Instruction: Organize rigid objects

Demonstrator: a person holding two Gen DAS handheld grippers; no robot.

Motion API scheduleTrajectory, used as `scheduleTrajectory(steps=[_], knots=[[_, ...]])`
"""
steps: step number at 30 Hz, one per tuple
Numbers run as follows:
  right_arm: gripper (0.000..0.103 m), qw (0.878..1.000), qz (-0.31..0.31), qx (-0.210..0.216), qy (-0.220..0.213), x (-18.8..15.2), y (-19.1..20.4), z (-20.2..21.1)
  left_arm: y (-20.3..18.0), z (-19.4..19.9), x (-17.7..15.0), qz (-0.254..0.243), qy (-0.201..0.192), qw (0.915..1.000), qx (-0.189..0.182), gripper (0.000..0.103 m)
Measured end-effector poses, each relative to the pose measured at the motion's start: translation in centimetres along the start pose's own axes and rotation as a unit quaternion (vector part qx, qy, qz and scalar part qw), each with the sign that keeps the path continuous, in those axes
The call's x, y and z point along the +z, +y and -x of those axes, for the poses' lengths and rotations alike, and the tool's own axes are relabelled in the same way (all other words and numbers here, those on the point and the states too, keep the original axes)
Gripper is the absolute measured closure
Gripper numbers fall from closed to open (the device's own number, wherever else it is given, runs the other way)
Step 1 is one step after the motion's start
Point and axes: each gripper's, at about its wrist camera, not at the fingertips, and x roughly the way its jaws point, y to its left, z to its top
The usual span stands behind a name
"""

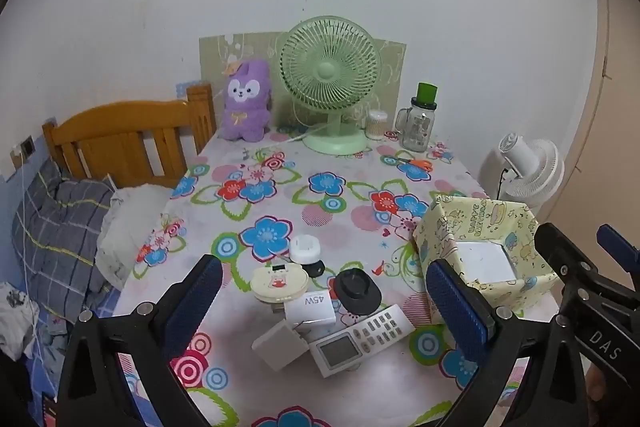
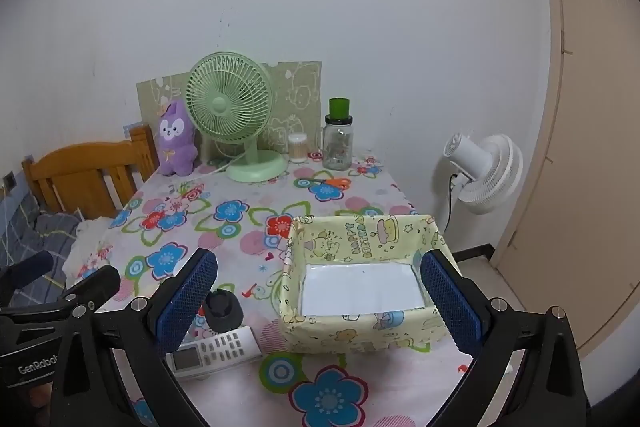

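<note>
A cluster of small rigid items lies on the floral table near its front: a white remote control (image 1: pixel 360 341), a white 45W charger (image 1: pixel 311 307), a beige plug block (image 1: pixel 280 344), a round cream case (image 1: pixel 279 281), a black oval object (image 1: pixel 357 290) and a white round device (image 1: pixel 305 248). My left gripper (image 1: pixel 326 307) is open and hovers above this cluster. A yellow cartoon-print box (image 2: pixel 360 283) with a white bottom stands to the right. My right gripper (image 2: pixel 320 301) is open, in front of the box. The remote (image 2: pixel 216 349) and the black object (image 2: pixel 223 309) show at its left.
At the table's back stand a green fan (image 1: pixel 330 87), a purple plush (image 1: pixel 245 101), a glass jar with a green lid (image 1: pixel 418 119), a cotton-swab tub (image 1: pixel 377 125) and orange scissors (image 1: pixel 412 163). A bed with a wooden headboard (image 1: pixel 120 139) is left; a white floor fan (image 2: pixel 486 173) is right.
</note>
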Motion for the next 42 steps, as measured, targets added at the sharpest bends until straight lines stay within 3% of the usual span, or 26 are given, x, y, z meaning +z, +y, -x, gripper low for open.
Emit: scheduleTrajectory(steps=[42], knots=[[0.0,1.0,-0.015,-0.001,-0.016,0.2,-0.9,0.6,0.1,1.6,-0.4,-0.009,-0.033,0.9994,0.006,0.0]])
